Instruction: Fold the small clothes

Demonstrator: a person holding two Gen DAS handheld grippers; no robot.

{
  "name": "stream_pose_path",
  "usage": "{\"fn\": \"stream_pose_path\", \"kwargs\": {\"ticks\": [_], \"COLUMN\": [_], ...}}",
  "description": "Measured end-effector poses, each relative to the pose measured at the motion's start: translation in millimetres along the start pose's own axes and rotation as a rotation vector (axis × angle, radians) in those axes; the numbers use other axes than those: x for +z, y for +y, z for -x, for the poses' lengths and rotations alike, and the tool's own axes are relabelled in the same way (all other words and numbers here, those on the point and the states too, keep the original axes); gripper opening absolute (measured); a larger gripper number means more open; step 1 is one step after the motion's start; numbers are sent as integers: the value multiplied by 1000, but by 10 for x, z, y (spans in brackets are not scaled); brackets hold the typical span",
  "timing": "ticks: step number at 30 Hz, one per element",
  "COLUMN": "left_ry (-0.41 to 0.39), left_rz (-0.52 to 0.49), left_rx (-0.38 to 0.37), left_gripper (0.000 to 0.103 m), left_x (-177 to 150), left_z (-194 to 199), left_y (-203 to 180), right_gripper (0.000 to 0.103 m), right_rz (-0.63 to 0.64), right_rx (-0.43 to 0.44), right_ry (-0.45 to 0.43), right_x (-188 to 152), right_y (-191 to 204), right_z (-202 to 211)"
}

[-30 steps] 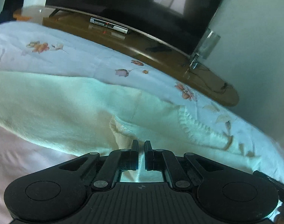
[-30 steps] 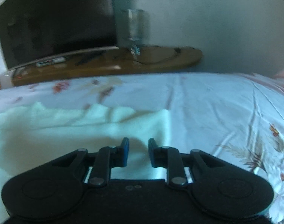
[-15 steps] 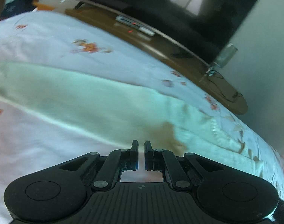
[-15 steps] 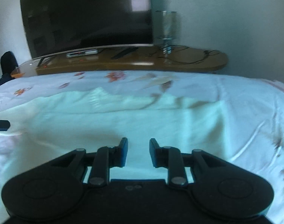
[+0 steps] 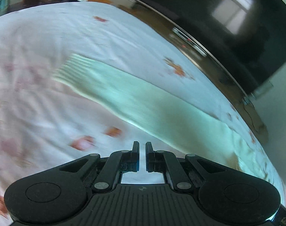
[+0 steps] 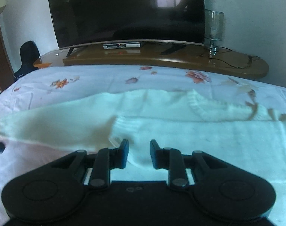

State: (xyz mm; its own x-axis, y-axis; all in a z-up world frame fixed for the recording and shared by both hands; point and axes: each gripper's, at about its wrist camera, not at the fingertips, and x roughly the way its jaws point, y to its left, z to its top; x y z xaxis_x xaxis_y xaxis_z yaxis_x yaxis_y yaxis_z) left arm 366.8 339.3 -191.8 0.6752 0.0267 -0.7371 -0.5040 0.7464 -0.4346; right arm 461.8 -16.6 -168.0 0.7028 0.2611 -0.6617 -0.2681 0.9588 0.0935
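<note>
Right now my left gripper [image 5: 141,150] is closest to me, and its two fingers sit almost together with nothing between them. Below it is the white bed sheet with orange flowers [image 5: 48,113]. A bit farther off lies one long sleeve of the soft, cream knitted sweater [image 5: 124,96], with its ribbed cuff pointing away to the left.

My right gripper [image 6: 139,150] has its fingers a little apart. They hover just over the near edge of the sweater and I don't see them pinching any cloth. From this side the sweater spreads wide across the bed, with the neck hole on the far right.

Past the bed is a long brown wooden shelf [image 6: 161,58], then a big black television [image 6: 127,13] and a clear glass lamp [image 6: 214,28].

I think the folding has hardly begun. The sweater looks laid out flat, and the sleeves and body are not yet folded in.
</note>
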Motion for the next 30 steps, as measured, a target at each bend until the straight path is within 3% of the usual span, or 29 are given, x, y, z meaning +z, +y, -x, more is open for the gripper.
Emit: {"fn": "stream_pose_path", "kwargs": {"ticks": [4, 11, 20, 24, 30], "left_ry": [-16, -30, -28, -28, -55], "left_rz": [86, 241, 358, 340, 203], "left_rx": [19, -15, -54, -57, 96], "left_gripper": [4, 4, 4, 4, 4], "left_x": [127, 261, 427, 437, 461], "left_z": [-26, -173, -347, -299, -199], "left_y": [306, 603, 749, 760, 634], "right_gripper": [25, 26, 26, 26, 26], "right_rz": [21, 36, 64, 70, 72], "right_rx": [19, 51, 62, 68, 80], "right_ry": [53, 10, 5, 15, 8], "right_x": [-53, -69, 6, -20, 19], "right_y": [221, 364, 504, 531, 563], "right_z": [-204, -73, -84, -94, -84]}}
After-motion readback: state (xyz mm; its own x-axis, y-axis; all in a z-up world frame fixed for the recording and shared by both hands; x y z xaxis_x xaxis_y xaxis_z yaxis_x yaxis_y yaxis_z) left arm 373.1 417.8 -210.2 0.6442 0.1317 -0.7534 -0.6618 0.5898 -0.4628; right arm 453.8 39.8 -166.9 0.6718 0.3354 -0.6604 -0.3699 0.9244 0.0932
